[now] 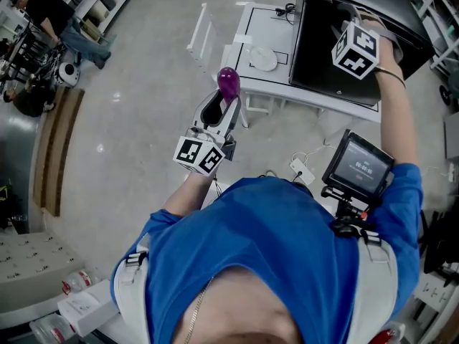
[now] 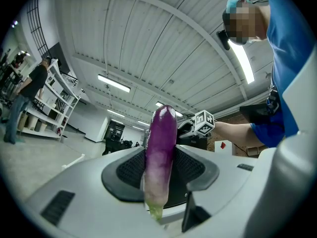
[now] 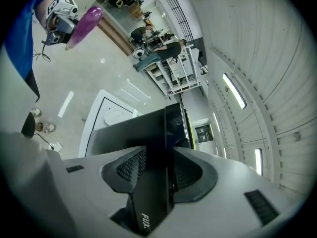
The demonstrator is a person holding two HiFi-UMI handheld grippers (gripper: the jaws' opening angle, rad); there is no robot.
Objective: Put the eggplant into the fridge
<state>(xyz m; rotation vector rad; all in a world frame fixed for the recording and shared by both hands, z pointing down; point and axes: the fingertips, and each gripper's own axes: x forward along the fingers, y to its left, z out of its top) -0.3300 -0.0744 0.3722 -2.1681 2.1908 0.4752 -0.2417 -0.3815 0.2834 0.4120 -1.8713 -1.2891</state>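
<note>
The purple eggplant (image 1: 229, 83) stands upright between the pads of my left gripper (image 1: 219, 112), which is shut on it and held out over the floor in front of the white table (image 1: 252, 74). In the left gripper view the eggplant (image 2: 161, 152) rises from my left gripper (image 2: 161, 177), green stem end down. My right gripper (image 1: 351, 29) reaches to the black fridge (image 1: 326, 56) on the table. In the right gripper view the edge of the fridge door (image 3: 148, 133) fills the gap of my right gripper (image 3: 157, 168), both pads against it. The eggplant (image 3: 83, 25) shows at upper left there.
A white plate (image 1: 262, 58) lies on the table beside the fridge. A small screen (image 1: 358, 165) is mounted at the person's chest. A white frame (image 1: 204, 34) stands left of the table, cables (image 1: 301, 167) lie on the floor, and a person (image 1: 57, 13) stands far left by shelves.
</note>
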